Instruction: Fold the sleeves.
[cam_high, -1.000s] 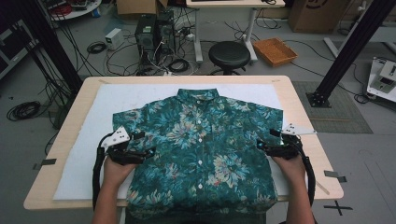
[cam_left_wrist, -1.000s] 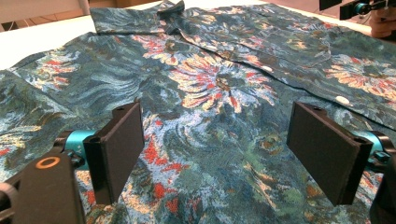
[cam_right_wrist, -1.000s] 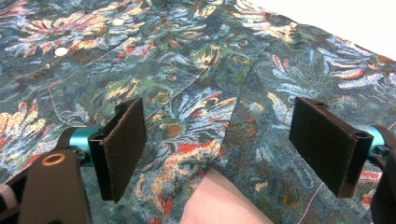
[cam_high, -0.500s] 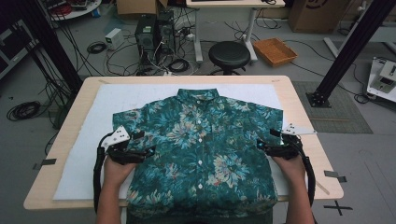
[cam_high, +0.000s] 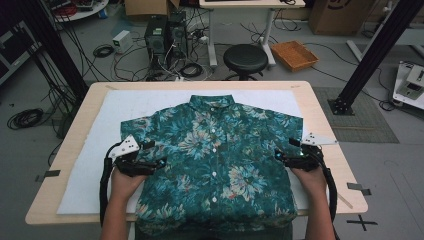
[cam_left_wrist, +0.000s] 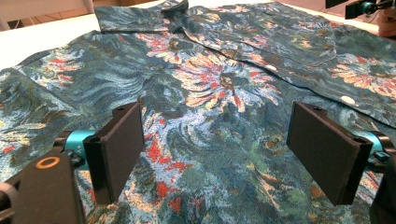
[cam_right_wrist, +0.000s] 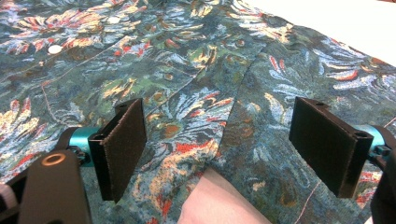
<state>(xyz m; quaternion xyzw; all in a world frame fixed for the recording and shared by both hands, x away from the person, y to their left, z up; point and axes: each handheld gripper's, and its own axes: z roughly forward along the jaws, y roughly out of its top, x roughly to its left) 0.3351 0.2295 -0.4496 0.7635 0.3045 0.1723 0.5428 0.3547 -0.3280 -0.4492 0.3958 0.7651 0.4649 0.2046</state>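
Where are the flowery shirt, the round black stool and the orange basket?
shirt (cam_high: 215, 160), high view, on its buttoned front.
stool (cam_high: 245, 58), high view, middle of its round seat.
basket (cam_high: 294, 55), high view, on its woven inside.

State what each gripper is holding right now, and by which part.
Nothing is held. The left gripper and right gripper both have open fingers over the shirt, with no fabric pinched.

The high view looks forward and down on the whole table (cam_high: 75, 150) from the person's side. Each gripper view sits low and close over the shirt (cam_high: 215, 155), facing inward across it; all three views share its floral cloth.
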